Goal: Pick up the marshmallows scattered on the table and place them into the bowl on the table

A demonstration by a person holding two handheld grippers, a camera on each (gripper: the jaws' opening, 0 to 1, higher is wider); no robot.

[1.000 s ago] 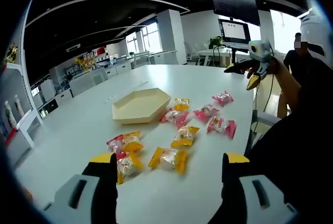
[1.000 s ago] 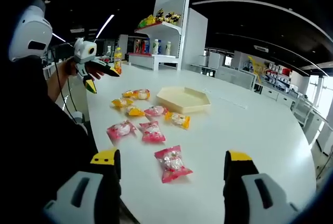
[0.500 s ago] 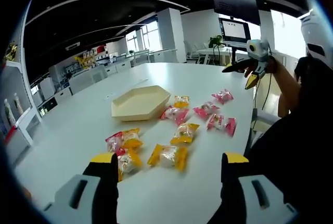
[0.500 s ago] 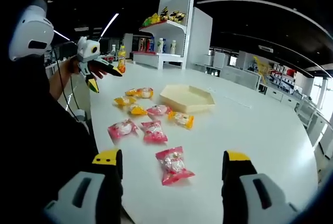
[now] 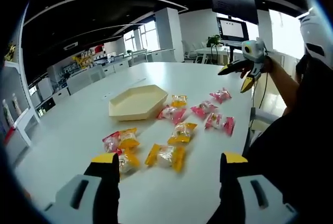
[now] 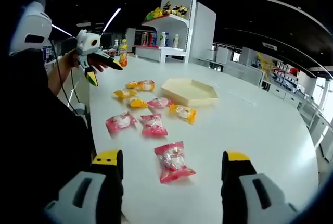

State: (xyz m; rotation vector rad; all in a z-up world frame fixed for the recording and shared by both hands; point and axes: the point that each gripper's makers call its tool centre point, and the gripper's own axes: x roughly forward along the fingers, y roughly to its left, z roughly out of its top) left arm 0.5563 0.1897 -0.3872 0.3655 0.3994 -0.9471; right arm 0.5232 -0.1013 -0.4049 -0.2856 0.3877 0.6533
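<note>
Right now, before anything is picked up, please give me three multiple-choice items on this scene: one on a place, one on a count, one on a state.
1. Where does the bowl stand?
A. on the white table
B. on the shelf
C. on the floor

2. How many pink-wrapped marshmallows lie on the table?
A. one
B. four
C. seven

3. How does the right gripper stand?
A. shut on a marshmallow
B. shut, empty
C. open, empty

Answers: 1 A, the bowl rests on the tabletop; 2 B, four pink packets lie among the yellow ones; 3 C, its jaws stand apart above the nearest pink marshmallow.
</note>
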